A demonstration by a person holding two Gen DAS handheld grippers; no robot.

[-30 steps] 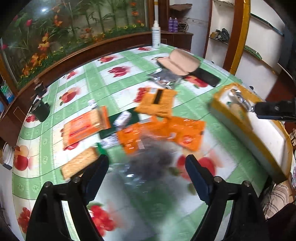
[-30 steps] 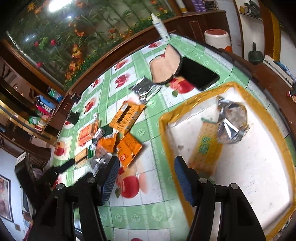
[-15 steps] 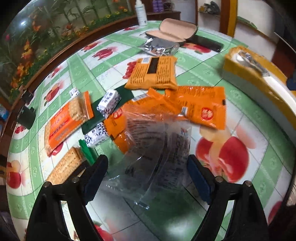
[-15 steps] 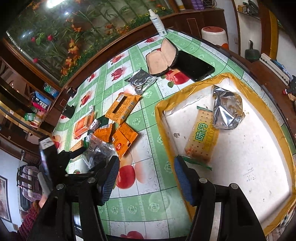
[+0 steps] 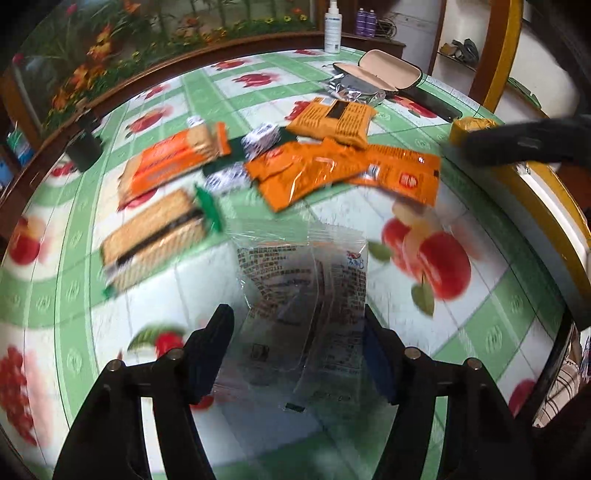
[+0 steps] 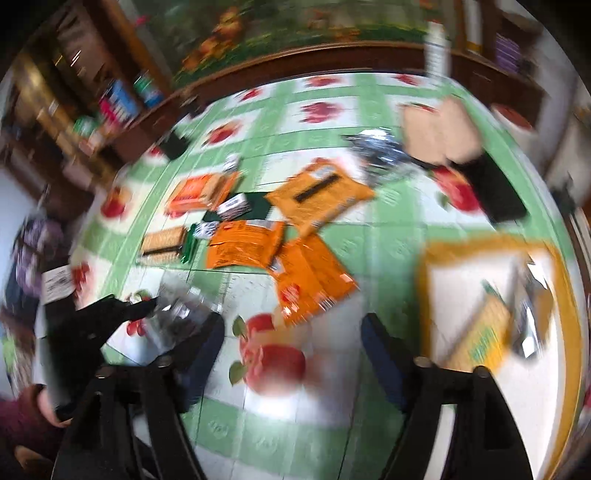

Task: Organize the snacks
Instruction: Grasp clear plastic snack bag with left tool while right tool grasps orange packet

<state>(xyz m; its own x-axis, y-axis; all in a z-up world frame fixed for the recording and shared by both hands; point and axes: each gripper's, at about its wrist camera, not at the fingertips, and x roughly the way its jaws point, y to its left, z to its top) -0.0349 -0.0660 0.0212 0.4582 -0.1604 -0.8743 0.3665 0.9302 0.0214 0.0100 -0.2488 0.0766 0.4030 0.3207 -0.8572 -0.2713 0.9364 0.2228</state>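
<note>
A clear plastic snack packet (image 5: 306,288) lies flat on the apple-print tablecloth. My left gripper (image 5: 295,321) stands low over it with a finger on each side. Its jaws are closing, and the pads do not visibly press the packet. In the blurred right wrist view, my right gripper (image 6: 293,332) hovers over bare cloth beside the yellow-rimmed tray (image 6: 436,251). Its jaws are opening with nothing between them. The tray holds a biscuit pack (image 6: 484,332) and a silver packet (image 6: 528,321). Orange packets (image 5: 399,177) (image 5: 303,173) (image 5: 332,118) and biscuit packs (image 5: 170,158) (image 5: 155,236) lie beyond the clear packet.
Small wrapped sweets (image 5: 262,136), a silver packet (image 5: 351,88), an open glasses case (image 5: 388,70), a black phone (image 5: 428,101) and a spray bottle (image 5: 332,26) sit farther back. The tray rim (image 5: 535,177) lies to the right, with the right gripper's dark blurred body (image 5: 524,144) above it.
My left gripper has sunk onto the clear packet and its jaws have narrowed. My right gripper has swung left off the tray, rolled, and its jaws have widened.
</note>
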